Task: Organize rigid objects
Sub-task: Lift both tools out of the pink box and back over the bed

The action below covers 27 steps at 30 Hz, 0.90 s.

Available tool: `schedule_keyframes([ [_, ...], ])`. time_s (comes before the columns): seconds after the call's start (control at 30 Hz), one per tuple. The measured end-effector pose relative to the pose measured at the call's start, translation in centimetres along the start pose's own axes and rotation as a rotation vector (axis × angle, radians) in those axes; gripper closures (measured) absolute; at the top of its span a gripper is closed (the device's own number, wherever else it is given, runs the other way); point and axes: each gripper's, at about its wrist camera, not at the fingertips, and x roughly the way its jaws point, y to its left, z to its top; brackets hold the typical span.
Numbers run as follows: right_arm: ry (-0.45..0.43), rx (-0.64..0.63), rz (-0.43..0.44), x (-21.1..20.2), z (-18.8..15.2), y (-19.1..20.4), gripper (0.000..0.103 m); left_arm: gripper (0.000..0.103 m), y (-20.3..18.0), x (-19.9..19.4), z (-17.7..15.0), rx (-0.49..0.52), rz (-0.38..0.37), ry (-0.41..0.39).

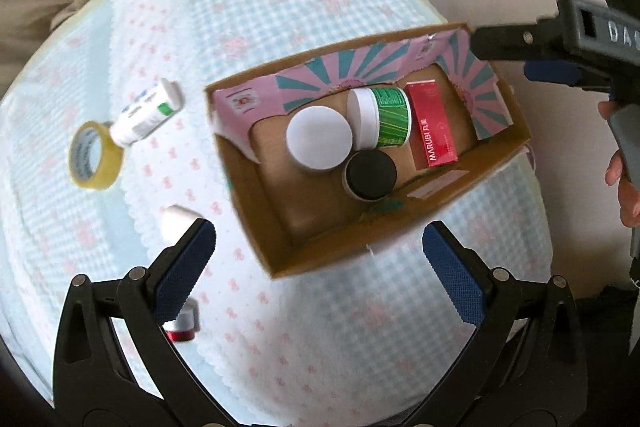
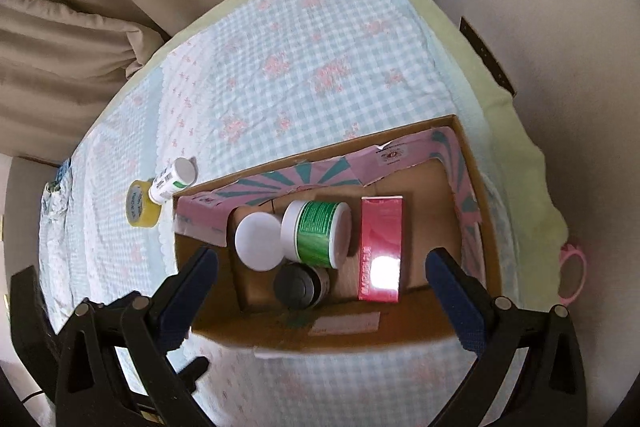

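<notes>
A cardboard box (image 1: 256, 227) (image 2: 474, 187) sits on the checked cloth. It holds a white-lidded jar (image 1: 319, 139) (image 2: 258, 241), a green jar (image 1: 390, 117) (image 2: 320, 233) on its side, a black-lidded jar (image 1: 370, 175) (image 2: 298, 285) and a red carton (image 1: 434, 125) (image 2: 380, 247). A white tube (image 1: 146, 113) (image 2: 172, 181) and a yellow tape roll (image 1: 94, 155) (image 2: 142, 209) lie left of the box. A small red-capped bottle (image 1: 182, 323) lies behind my left finger. My left gripper (image 1: 320, 275) is open and empty before the box. My right gripper (image 2: 322, 291) is open and empty above the box.
Beige curtains (image 2: 80, 27) hang behind the table. A wall (image 2: 540, 7) stands at the right. A pink ring-shaped thing (image 2: 574, 275) hangs off the table's right edge. The right gripper's body (image 1: 580, 39) reaches over the box's far right corner in the left wrist view.
</notes>
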Motion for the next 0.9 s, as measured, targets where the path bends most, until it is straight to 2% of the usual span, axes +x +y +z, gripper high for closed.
schedule_keyframes([
  [0.2, -0.059, -0.03, -0.111, -3.7, -1.6, 1.5, 0.0, 0.0, 2.1, -3.8, -2.0, -0.065, 0.031, -0.051],
  [0.43, -0.128, -0.078, -0.139, -7.2, -3.7, 4.7, 0.0, 0.0, 6.4, -9.0, -4.1, -0.145, 0.082, -0.124],
  [0.57, -0.13, -0.061, -0.13, -8.2, -5.5, 7.0, 0.0, 0.0, 10.2, -11.7, -6.2, -0.207, 0.087, -0.17],
  [0.67, -0.143, -0.049, -0.117, -8.8, -7.4, 9.5, 0.0, 0.0, 12.9, -13.2, -8.3, -0.21, 0.11, -0.189],
  [0.9, -0.217, 0.001, -0.156, -10.4, -12.3, 16.3, 0.0, 0.0, 20.2, -16.5, -12.2, -0.173, 0.098, -0.232],
])
